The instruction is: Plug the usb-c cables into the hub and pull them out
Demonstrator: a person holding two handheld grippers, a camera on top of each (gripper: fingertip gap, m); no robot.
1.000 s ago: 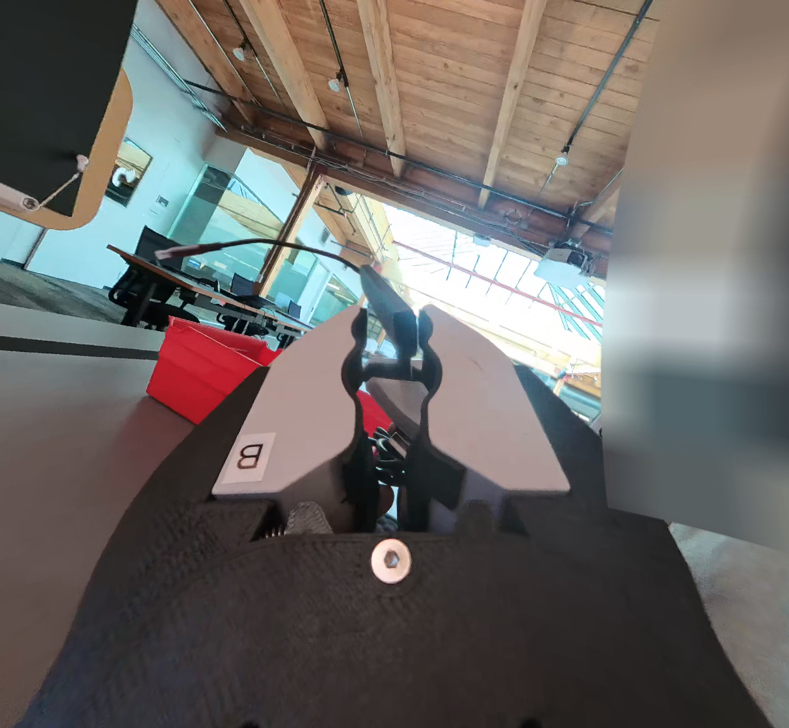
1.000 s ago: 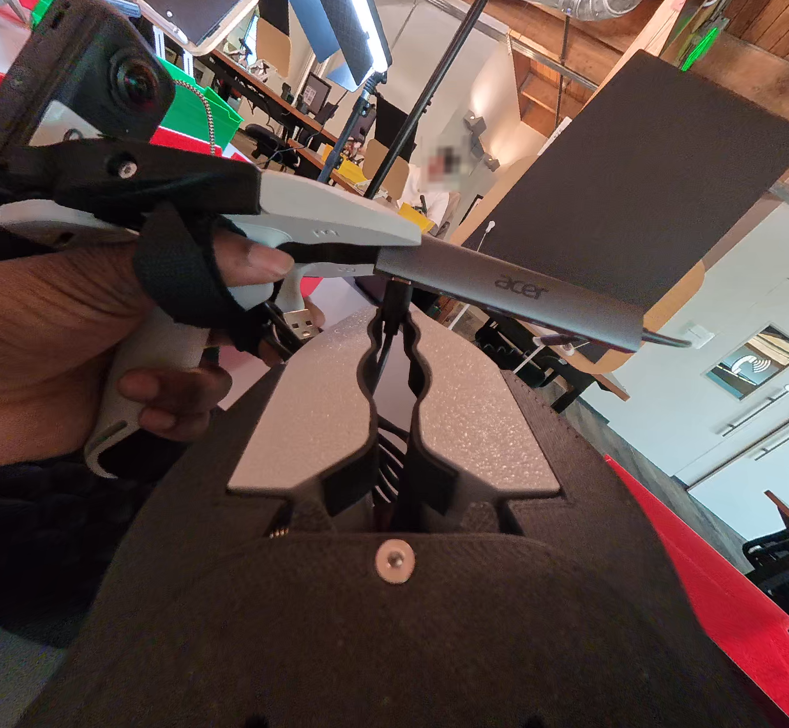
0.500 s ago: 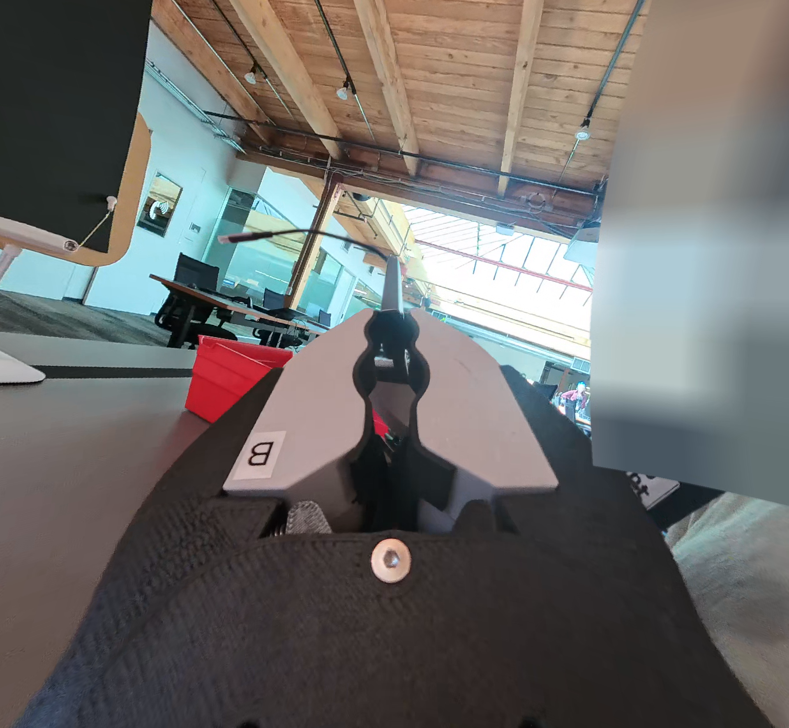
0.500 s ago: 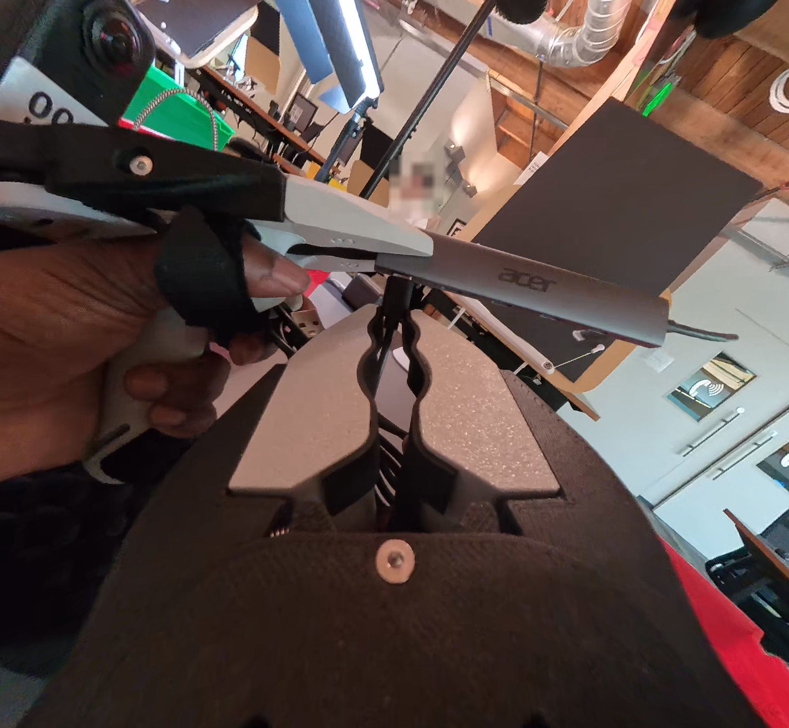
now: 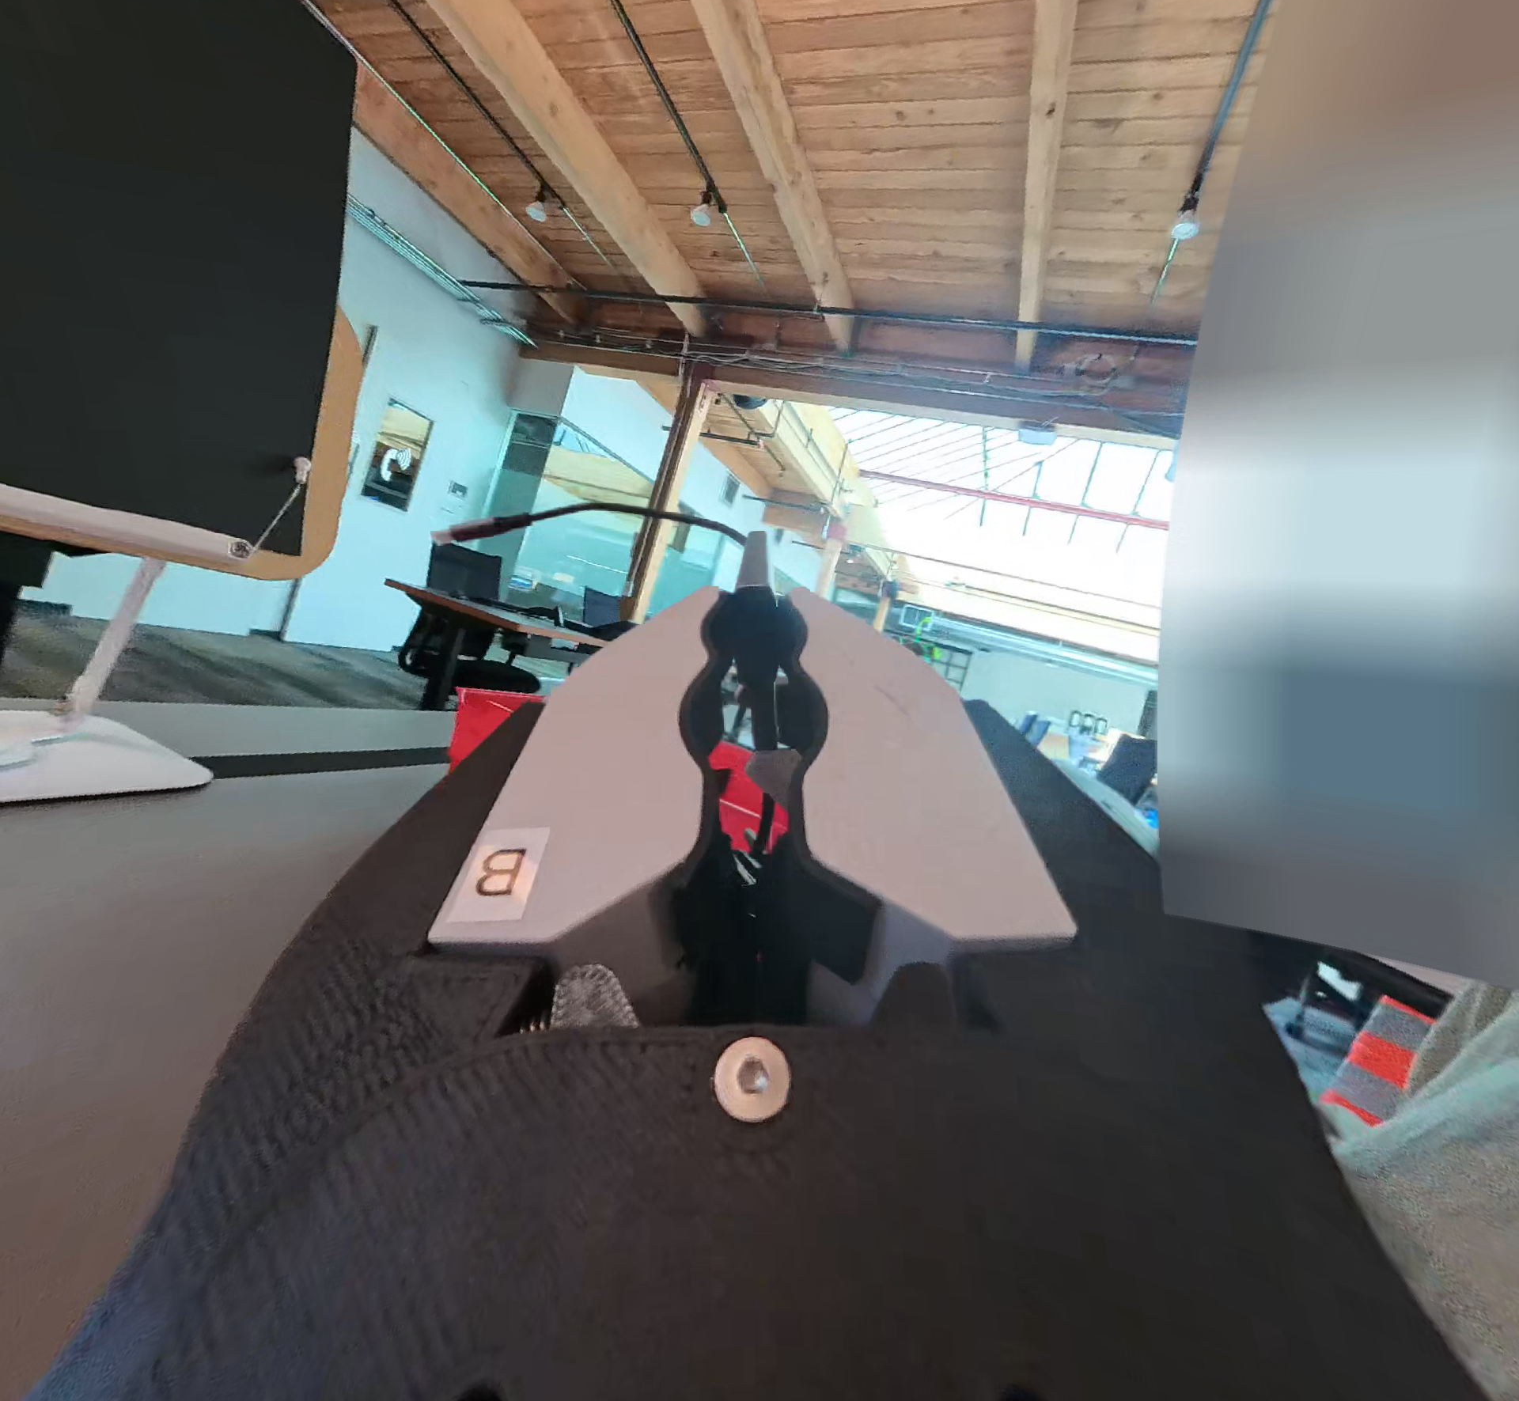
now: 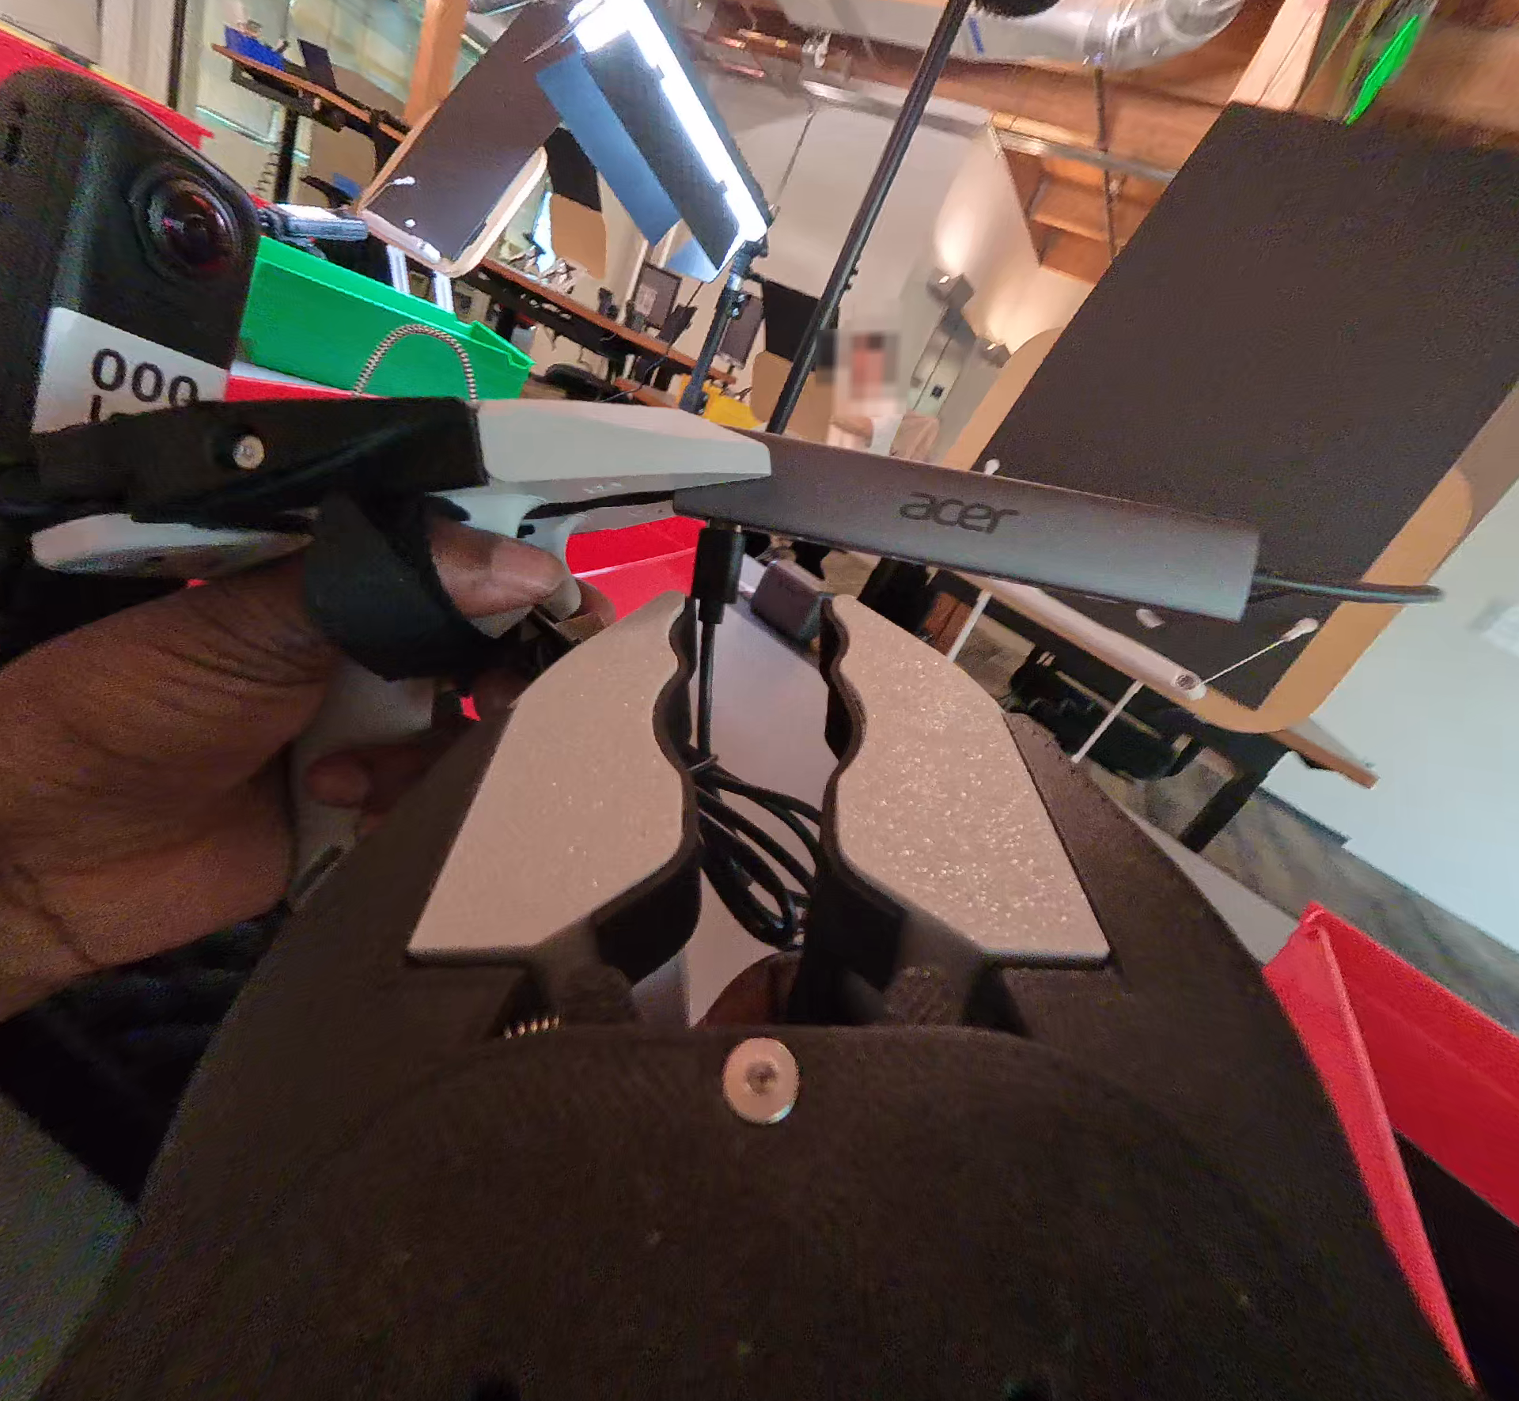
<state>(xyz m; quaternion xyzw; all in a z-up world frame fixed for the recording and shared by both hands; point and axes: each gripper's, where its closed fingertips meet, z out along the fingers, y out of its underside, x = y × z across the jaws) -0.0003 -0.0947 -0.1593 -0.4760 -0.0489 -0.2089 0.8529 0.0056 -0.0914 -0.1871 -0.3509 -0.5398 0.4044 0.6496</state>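
Observation:
In the right wrist view my left gripper (image 6: 715,466), held by a hand (image 6: 148,753), is shut on one end of the grey hub (image 6: 970,531) and holds it level in the air. A black usb-c cable plug (image 6: 717,560) sits in the hub's underside. Its cable hangs down between my right gripper's fingers. My right gripper (image 6: 752,609) is open just below the hub, with its jaws apart on either side of the cable. In the left wrist view my left gripper (image 5: 752,605) is shut on the hub (image 5: 754,564), seen end-on. The hub's own cable (image 5: 592,515) arcs to the left.
A grey table top (image 5: 164,909) lies below. A red bin (image 6: 1397,1033) is at the right and a green bin (image 6: 353,326) at the back left. A black board on a white stand (image 5: 164,211) rises at the left. A light panel on a pole (image 6: 657,120) stands behind. Left and right tips are no more than a few centimetres apart.
My right gripper has opened and let go of the usb-c plug, which stays in the hub. My left gripper still grips the hub and has tilted a little.

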